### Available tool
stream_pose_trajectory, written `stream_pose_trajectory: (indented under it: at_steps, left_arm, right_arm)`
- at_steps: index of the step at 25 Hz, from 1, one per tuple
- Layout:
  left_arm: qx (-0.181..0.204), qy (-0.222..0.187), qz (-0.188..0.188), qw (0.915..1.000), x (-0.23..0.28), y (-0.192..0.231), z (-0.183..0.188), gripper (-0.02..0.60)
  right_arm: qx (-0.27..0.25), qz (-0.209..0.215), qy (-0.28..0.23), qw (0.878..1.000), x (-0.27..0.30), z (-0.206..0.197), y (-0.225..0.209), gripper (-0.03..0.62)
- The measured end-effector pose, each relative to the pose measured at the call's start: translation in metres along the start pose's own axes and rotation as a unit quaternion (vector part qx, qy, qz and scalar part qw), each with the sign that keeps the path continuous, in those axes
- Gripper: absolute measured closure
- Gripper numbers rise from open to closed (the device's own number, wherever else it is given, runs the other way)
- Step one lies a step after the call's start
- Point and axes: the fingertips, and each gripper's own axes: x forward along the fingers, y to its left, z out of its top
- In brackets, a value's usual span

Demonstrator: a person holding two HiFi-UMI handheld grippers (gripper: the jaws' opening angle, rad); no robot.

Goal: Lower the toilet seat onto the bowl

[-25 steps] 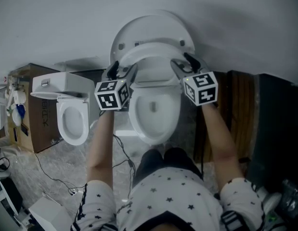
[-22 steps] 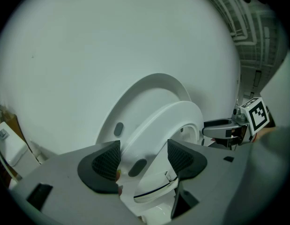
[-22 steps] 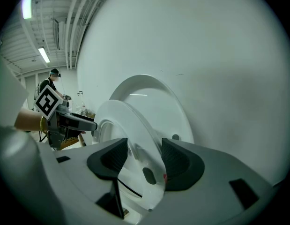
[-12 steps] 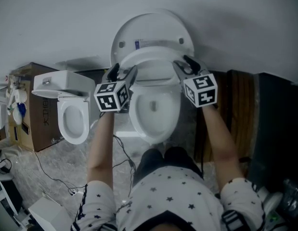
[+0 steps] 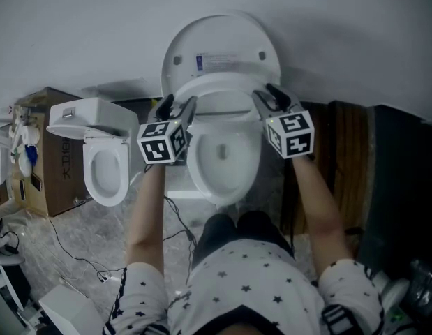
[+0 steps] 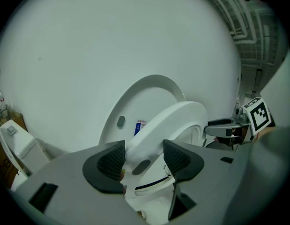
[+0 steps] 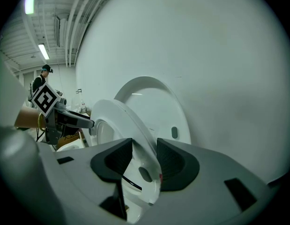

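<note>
Left tool [image 5: 179,102] has just been closed onto the left rim of the toilet seat [image 5: 219,82], which is now pinched between its pads. The seat has been tipped forward off the upright lid [image 5: 222,44], so more of the lid is exposed than a second ago. The right tool [image 5: 266,93] has likewise been tightened on the right rim, so the lowering toward the bowl [image 5: 222,169] is judged barely begun.

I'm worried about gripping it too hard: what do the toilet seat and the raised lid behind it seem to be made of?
Toilet seat: probably moulded plastic, white, smooth and glossy; its thin rim and dark rubbery-looking bumper underneath suggest that, not ceramic. Lid: likely the same glossy white plastic, thin-edged with matching bumpers.
</note>
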Motion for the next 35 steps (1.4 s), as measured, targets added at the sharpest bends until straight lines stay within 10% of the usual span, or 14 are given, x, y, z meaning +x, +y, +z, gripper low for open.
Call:
stream_pose_trajectory:
  at_steps: [35]
  left_arm:
    - [0.004,0.008,0.005,0.9999,-0.045,-0.02,-0.039,0.321]
  right_arm:
    - [-0.022,-0.008,0.018,1.0,-0.046,-0.032,0.032,0.425]
